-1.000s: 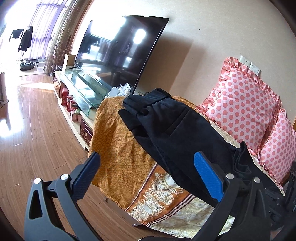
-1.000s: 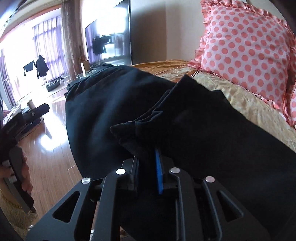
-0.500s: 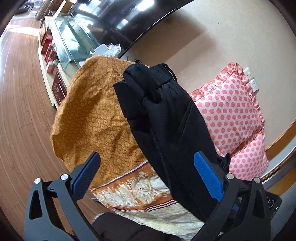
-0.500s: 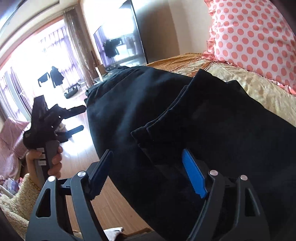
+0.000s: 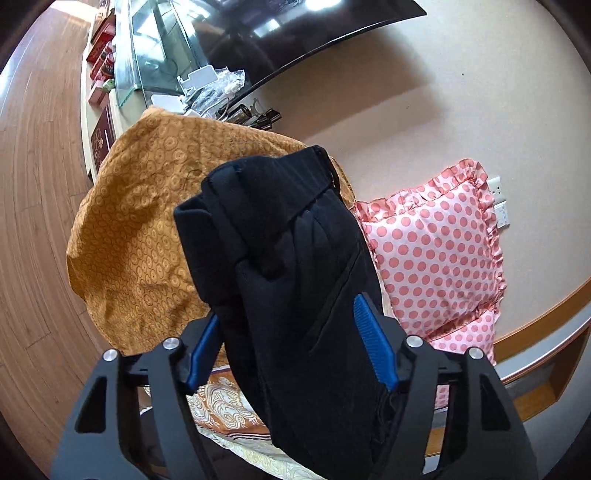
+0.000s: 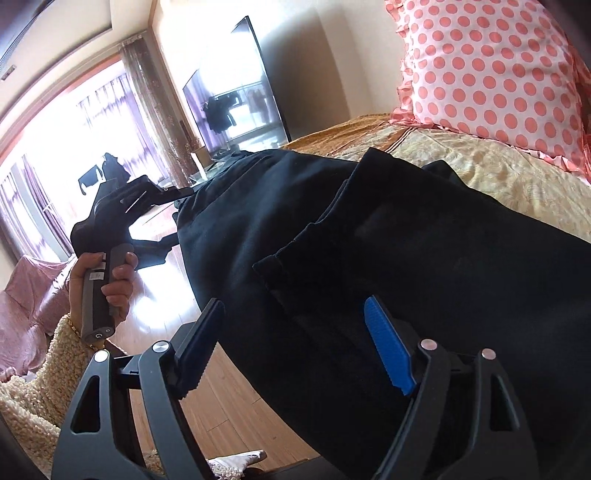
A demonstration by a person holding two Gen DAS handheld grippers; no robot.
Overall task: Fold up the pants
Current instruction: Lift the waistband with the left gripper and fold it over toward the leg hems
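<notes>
Black pants [image 5: 295, 266] lie lengthwise on the orange-gold bed cover [image 5: 147, 221], waistband at the far end. My left gripper [image 5: 288, 312] straddles them near the waist end. Its jaws are closing, with the cloth between the blue pads [image 5: 373, 347], which stand apart from each other. In the right wrist view the pants [image 6: 369, 229] fill the middle, with a folded leg edge [image 6: 295, 254] on top. My right gripper [image 6: 293, 306] stands open just behind that edge and holds nothing. A hand [image 6: 110, 280] holds the left gripper [image 6: 173, 221] at the pants' far side.
Pink polka-dot pillows [image 5: 432, 258] lean on the wall behind the pants and show in the right wrist view [image 6: 487, 66] too. A large TV [image 5: 277, 29] and a glass stand [image 5: 147, 55] with clutter lie past the bed's end. Wooden floor [image 5: 33, 184] runs alongside.
My right gripper was shut on the pants' folded edge and has opened and let it go. My left gripper has rolled, moved in over the pants, and its jaws have narrowed around them.
</notes>
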